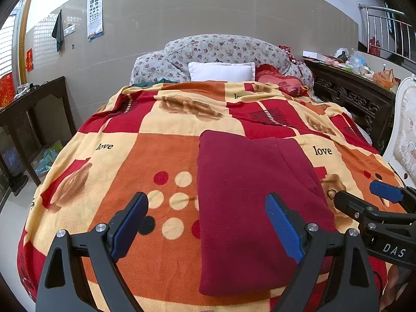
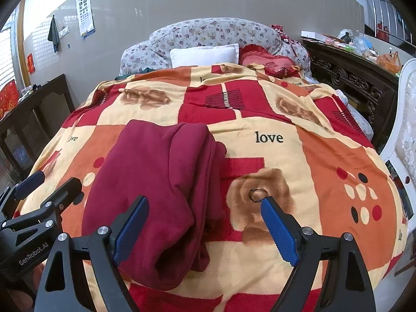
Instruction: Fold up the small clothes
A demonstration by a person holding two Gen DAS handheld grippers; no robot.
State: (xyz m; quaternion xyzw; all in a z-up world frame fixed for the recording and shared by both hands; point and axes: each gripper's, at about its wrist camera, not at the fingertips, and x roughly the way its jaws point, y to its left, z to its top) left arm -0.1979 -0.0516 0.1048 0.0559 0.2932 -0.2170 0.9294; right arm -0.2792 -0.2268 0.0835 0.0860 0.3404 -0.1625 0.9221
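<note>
Bed: the blanket [image 1: 166, 161] in red, orange and cream squares covers the whole bed and carries the work; pillows lie at the far end against the wall.
Garment: a dark red garment [image 1: 249, 208] lies on the near half of the blanket, already doubled lengthwise into a long strip. From the right wrist view its right edge shows several stacked layers and the near end bulges open.
Left gripper [image 1: 208, 223]: jaws wide apart, hovering over the near left edge of the garment, holding nothing.
Right gripper [image 2: 205, 223]: jaws wide apart above the garment's near right edge, holding nothing.
Step in hand: probably the crosswise fold. Each gripper should pinch all layers at a near corner, lift together, carry the end evenly to the far end and lay it flat, keeping edges aligned.
Risk: catching the blanket with the cloth, or missing lower layers.
Hair tie [image 2: 256, 194]: small dark ring on the blanket, just right of the garment.
Containers: none on the bed.
</note>
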